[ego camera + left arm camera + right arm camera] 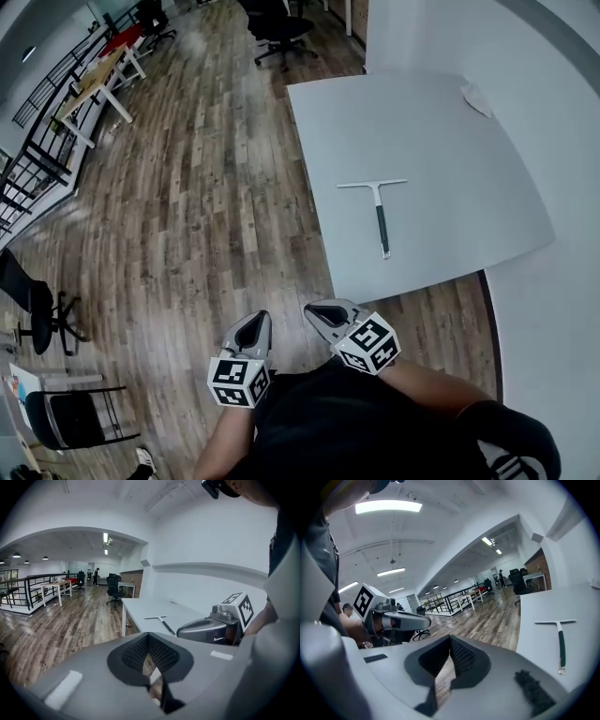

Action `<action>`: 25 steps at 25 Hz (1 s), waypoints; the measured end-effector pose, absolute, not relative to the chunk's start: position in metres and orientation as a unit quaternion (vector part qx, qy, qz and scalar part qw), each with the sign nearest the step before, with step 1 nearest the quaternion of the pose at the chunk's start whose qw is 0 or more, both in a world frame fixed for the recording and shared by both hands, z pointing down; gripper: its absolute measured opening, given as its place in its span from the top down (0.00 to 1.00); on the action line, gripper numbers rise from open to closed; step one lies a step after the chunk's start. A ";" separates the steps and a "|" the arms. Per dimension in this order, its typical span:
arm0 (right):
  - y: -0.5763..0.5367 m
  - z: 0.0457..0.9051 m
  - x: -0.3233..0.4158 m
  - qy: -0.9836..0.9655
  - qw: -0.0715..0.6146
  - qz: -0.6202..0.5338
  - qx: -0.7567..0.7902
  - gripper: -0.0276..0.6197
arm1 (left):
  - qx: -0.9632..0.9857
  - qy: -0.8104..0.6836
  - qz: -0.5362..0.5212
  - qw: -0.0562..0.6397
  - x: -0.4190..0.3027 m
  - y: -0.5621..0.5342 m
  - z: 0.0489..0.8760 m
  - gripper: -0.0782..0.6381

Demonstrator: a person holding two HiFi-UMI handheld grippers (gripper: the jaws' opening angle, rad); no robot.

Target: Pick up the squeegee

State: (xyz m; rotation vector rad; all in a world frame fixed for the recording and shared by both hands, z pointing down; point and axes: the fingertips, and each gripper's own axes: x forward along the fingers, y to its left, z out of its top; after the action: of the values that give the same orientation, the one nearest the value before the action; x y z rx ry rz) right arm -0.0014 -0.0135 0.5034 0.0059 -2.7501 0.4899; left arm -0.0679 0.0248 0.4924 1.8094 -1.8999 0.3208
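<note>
Both tongs, left [251,330] & right [323,312], clenched & empty at bottom centre, well short of the squeegee [380,211] lying flat on the counter [469,150], centre right; unless opened, they'd likely shove its thin handle, not grip it.

No words, numbers or brands are legible. The white plastic cubes [238,382] on the left gripper [257,323] and right gripper [323,311] show only black square marker patterns.

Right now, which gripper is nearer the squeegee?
Right. The right gripper hangs just off the table's near corner, on the squeegee's handle side; the left gripper sits further left, over the wood floor.
</note>
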 end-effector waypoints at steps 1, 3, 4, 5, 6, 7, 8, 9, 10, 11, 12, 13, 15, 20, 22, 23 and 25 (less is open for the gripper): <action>-0.020 0.506 0.005 -0.969 0.172 0.176 0.007 0.95 | 0.665 -0.694 0.121 0.248 -0.062 0.020 0.494 0.88; -0.032 0.511 0.019 -0.967 0.170 0.187 0.020 0.95 | 0.670 -0.685 0.134 0.251 -0.048 0.012 0.497 0.88; -0.036 0.513 0.026 -0.966 0.167 0.194 0.027 0.95 | 0.673 -0.680 0.142 0.252 -0.041 0.008 0.498 0.88; -0.040 0.515 0.032 -0.965 0.164 0.201 0.033 0.95 | 0.676 -0.676 0.149 0.253 -0.037 0.005 0.499 0.88; -0.044 0.516 0.036 -0.964 0.160 0.206 0.040 0.95 | 0.679 -0.671 0.155 0.255 -0.034 0.002 0.499 0.88; -0.049 0.517 0.040 -0.964 0.156 0.211 0.047 0.95 | 0.681 -0.667 0.159 0.258 -0.032 -0.002 0.500 0.88; -0.053 0.518 0.044 -0.963 0.153 0.215 0.054 0.95 | 0.683 -0.663 0.161 0.262 -0.030 -0.006 0.501 0.88; -0.058 0.519 0.049 -0.962 0.149 0.219 0.062 0.95 | 0.685 -0.658 0.163 0.266 -0.028 -0.010 0.502 0.88; -0.063 0.520 0.055 -0.961 0.146 0.223 0.073 0.95 | 0.688 -0.653 0.166 0.270 -0.026 -0.014 0.504 0.88; -0.069 0.521 0.062 -0.959 0.143 0.228 0.085 0.95 | 0.691 -0.647 0.171 0.273 -0.023 -0.019 0.505 0.88; -0.075 0.523 0.069 -0.957 0.141 0.233 0.098 0.95 | 0.696 -0.640 0.175 0.274 -0.019 -0.025 0.506 0.88; -0.081 0.525 0.077 -0.955 0.140 0.238 0.111 0.95 | 0.701 -0.634 0.178 0.274 -0.015 -0.031 0.507 0.88; -0.092 0.531 0.093 -0.949 0.141 0.245 0.137 0.95 | 0.714 -0.618 0.183 0.273 -0.006 -0.045 0.508 0.88; -0.114 0.542 0.130 -0.933 0.139 0.259 0.207 0.95 | 0.750 -0.572 0.199 0.267 0.017 -0.073 0.516 0.88; -0.119 0.544 0.143 -0.925 0.137 0.267 0.232 0.95 | 0.763 -0.554 0.204 0.265 0.025 -0.084 0.519 0.88; -0.120 0.545 0.149 -0.922 0.138 0.269 0.240 0.95 | 0.769 -0.546 0.204 0.263 0.030 -0.090 0.519 0.88; -0.122 0.547 0.158 -0.918 0.145 0.269 0.253 0.95 | 0.780 -0.532 0.203 0.259 0.039 -0.101 0.519 0.88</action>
State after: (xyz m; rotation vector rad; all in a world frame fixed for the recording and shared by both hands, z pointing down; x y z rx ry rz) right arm 0.1584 -0.1222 0.5467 0.7277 -2.6461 0.7741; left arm 0.0394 -0.1012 0.5188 2.1134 -1.4423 0.5488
